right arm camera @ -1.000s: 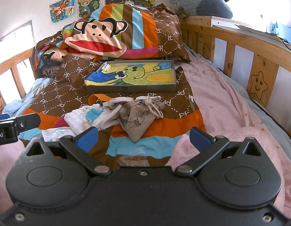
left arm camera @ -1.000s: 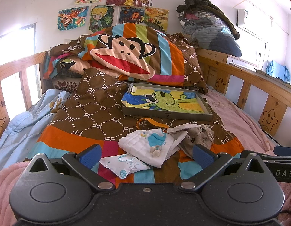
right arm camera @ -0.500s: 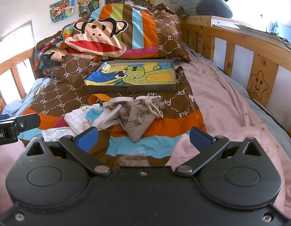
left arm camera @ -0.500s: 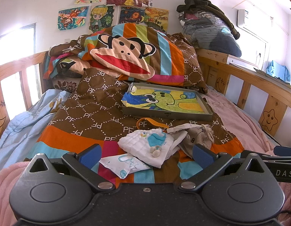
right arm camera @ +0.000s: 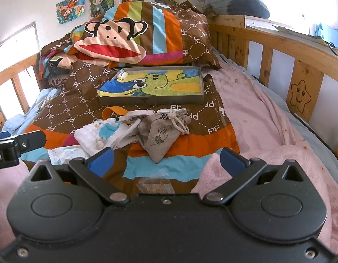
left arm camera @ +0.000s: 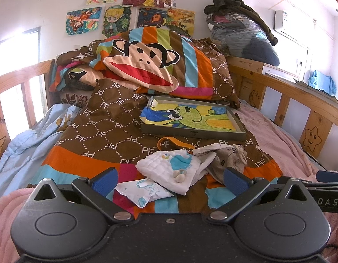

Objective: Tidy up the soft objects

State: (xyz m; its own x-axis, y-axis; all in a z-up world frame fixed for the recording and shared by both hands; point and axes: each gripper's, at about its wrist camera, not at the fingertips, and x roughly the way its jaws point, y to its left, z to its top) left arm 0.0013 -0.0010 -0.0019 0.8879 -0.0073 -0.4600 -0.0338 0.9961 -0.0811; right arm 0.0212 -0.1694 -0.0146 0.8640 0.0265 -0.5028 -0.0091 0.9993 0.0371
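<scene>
Striped quilt (left arm camera: 107, 135) covers the bed. Shallow grey tray (right arm camera: 151, 100) sits mid-quilt, only a drawing inside. Near edge: small heap of soft items, well short of the tray — white cloth (left arm camera: 169, 164), drawstring pouch (right arm camera: 158, 140), flat white packet (left arm camera: 142, 191). Left gripper (left arm camera: 169, 176) and right gripper (right arm camera: 166, 157) both spread wide, empty. Judgement: take one piece at a time, pinch cloth at a fold, not the cord.

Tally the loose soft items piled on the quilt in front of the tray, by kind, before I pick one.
White quilted cloth with blue print: 1
Flat white printed packet: 1
Grey drawstring pouch: 1
White fabric band, lying across the pile: 1
Orange strap loop, partly hidden: 1
Total: 5
The tray holds no loose soft item.
</scene>
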